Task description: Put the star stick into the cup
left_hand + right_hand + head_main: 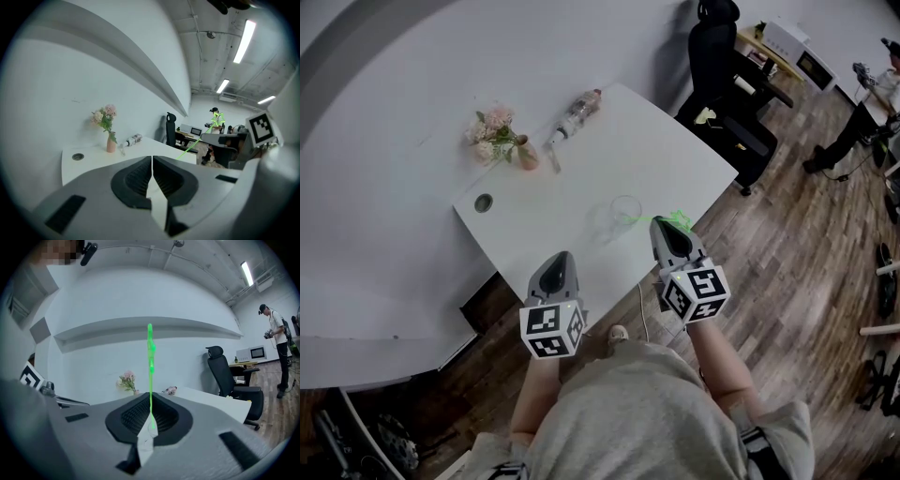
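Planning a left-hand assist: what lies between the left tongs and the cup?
Only bare table lies between the left tongs and the cup, as the head view shows.

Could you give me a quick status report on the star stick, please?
Left claw shut, empty. Right claw shut on thin green star stick, near clear cup on white table. Nothing blocking the cup.

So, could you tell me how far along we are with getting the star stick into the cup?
Done: the star stick is picked up, clamped in the right claw. In hand: it is held close to the clear cup that stands on the white table. Left: lower the stick into the cup and let go. The left claw is shut on nothing.
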Motion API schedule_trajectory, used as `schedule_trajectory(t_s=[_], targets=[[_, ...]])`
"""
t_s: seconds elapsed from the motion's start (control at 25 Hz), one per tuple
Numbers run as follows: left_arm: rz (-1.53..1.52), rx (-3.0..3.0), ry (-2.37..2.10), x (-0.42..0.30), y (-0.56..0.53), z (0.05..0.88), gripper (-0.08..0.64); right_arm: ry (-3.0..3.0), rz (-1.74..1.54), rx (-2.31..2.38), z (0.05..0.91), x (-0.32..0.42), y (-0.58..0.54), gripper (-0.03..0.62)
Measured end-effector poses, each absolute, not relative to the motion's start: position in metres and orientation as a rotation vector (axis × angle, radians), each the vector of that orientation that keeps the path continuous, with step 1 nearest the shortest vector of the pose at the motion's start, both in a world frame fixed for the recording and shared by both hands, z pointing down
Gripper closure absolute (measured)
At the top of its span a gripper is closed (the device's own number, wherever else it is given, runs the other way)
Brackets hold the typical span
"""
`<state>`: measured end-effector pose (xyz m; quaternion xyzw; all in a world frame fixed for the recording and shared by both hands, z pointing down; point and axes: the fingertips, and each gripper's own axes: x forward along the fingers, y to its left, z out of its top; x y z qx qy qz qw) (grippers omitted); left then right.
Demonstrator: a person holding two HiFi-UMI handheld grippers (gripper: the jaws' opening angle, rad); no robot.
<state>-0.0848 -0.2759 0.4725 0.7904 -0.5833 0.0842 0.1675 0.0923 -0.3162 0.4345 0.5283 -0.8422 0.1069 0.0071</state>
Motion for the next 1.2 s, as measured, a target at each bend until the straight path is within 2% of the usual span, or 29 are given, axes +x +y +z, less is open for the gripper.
schedule_trajectory(t_s=[1.2], targets=[[0.298, 2.143, -1.727, -0.087, -0.314, 0.504, 0.548, -2.543, 0.588, 1.480, 0.536, 0.085, -0.382, 0.578]])
